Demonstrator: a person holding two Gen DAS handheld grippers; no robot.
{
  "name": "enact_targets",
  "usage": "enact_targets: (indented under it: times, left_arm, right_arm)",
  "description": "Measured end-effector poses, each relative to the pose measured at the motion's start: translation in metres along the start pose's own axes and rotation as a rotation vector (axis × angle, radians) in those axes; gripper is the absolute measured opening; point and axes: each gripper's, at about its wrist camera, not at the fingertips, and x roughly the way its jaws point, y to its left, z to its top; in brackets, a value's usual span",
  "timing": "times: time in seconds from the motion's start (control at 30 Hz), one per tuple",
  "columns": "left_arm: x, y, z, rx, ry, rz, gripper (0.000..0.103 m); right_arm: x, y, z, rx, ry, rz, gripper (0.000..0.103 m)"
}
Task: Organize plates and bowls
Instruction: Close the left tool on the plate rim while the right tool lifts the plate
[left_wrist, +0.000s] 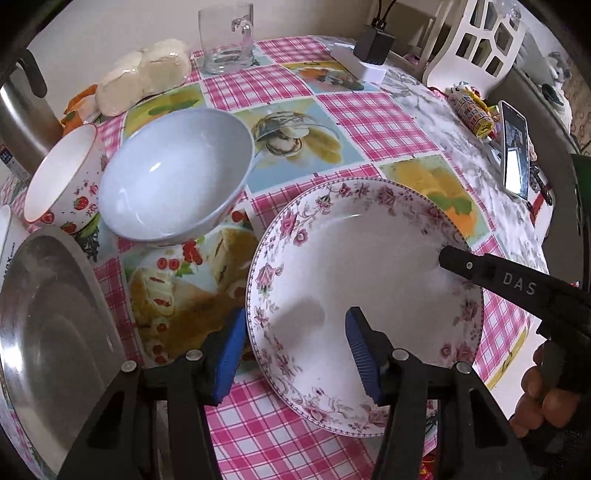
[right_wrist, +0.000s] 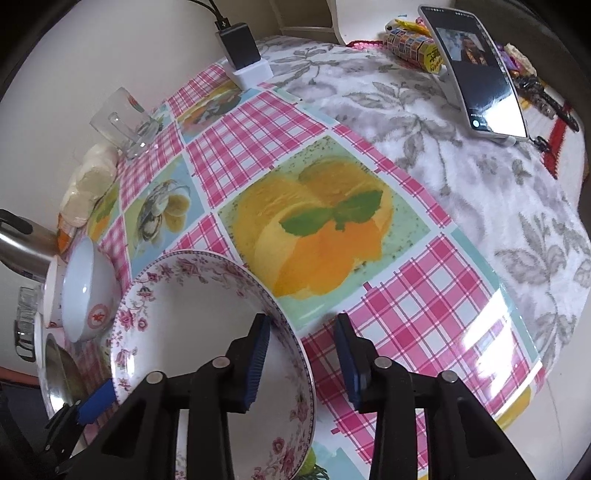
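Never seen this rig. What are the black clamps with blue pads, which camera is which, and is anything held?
No robot: a person holds two hand grippers, each carrying a fisheye camera looking along its fingers. The left view shows the left gripper open, straddling the near rim of the pink-flowered white plate; the right gripper, also open, straddles the opposite rim. Neither has clamped. On the pink checked tablecloth also stand a plain white bowl, a strawberry-print bowl, a steel pan and a glass mug.
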Motion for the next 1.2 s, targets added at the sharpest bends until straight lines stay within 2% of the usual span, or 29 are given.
enact_targets:
  times: [0.23,0.33,0.4,0.5,0.7,0.77,0.93,1.13,1.2]
  left_arm:
    - [0.010,0.000,-0.001,-0.017,0.024,-0.025,0.054]
    - [0.014,0.004,-0.001,-0.038,0.025,-0.032,0.046]
    - [0.016,0.010,-0.001,-0.073,0.017,-0.040,0.035]
    - [0.016,0.015,0.000,-0.108,0.001,-0.058,0.028]
    - [0.017,0.018,0.000,-0.123,-0.009,-0.092,0.028]
    - [0.016,0.019,-0.002,-0.121,-0.011,-0.093,0.028]
    - [0.013,0.021,-0.002,-0.126,-0.024,-0.124,0.026]
    - [-0.003,0.023,0.001,-0.119,-0.085,-0.141,0.025]
    - [-0.008,0.023,0.003,-0.113,-0.102,-0.142,0.025]
  right_arm:
    - [0.000,-0.006,0.001,0.001,0.002,0.044,0.029]
    - [0.000,-0.008,0.001,0.007,0.003,0.066,0.028]
    - [-0.001,-0.011,0.000,0.013,-0.001,0.077,0.027]
    - [-0.001,-0.014,-0.001,0.022,-0.007,0.089,0.026]
    - [-0.002,-0.020,-0.004,0.031,-0.022,0.126,0.024]
    - [-0.002,-0.022,-0.005,0.036,-0.024,0.146,0.020]
    - [-0.004,-0.023,-0.005,0.040,-0.037,0.149,0.019]
    - [-0.007,-0.027,-0.006,0.051,-0.039,0.192,0.019]
    - [-0.011,-0.024,-0.006,0.025,-0.049,0.181,0.019]
